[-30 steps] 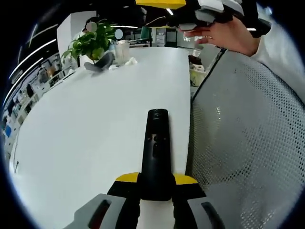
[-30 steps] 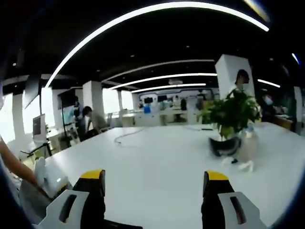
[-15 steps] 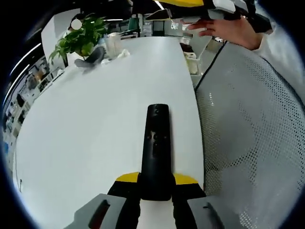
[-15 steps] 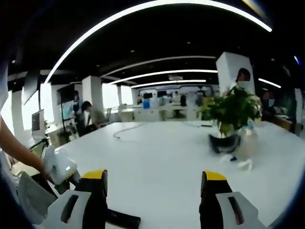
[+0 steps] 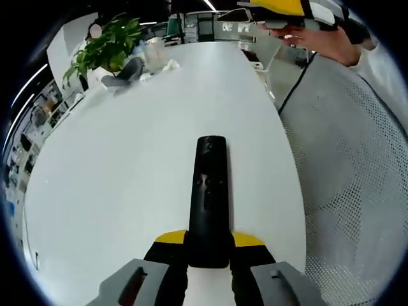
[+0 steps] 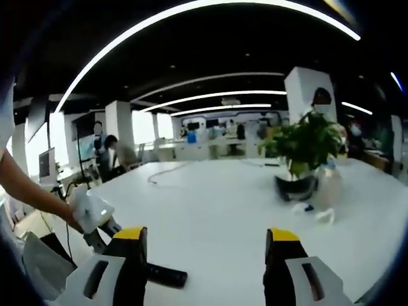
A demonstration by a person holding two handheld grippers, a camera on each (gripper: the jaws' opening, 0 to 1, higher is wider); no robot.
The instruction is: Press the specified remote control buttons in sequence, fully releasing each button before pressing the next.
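Observation:
A long black remote control (image 5: 209,197) with small buttons on its upper face sticks forward from my left gripper (image 5: 209,243), whose yellow-tipped jaws are shut on its near end; it hangs above the white table (image 5: 127,166). At the top right of the left gripper view, a hand holds my right gripper (image 5: 290,9) above the table's far edge. My right gripper (image 6: 204,252) is open with nothing between its jaws. In the right gripper view the remote's tip (image 6: 167,276) shows low at the left, with the left gripper (image 6: 92,213) and a forearm behind it.
A potted green plant (image 5: 105,51) stands at the table's far end beside a dark object (image 5: 124,70) and a clear cup (image 5: 155,54). A grey mesh chair back (image 5: 357,191) lies along the table's right edge. People sit in the office background (image 6: 108,156).
The left gripper view has swung so more table lies under the remote and the mesh chair has shifted right. In the right gripper view the remote's tip and the left gripper have come further in.

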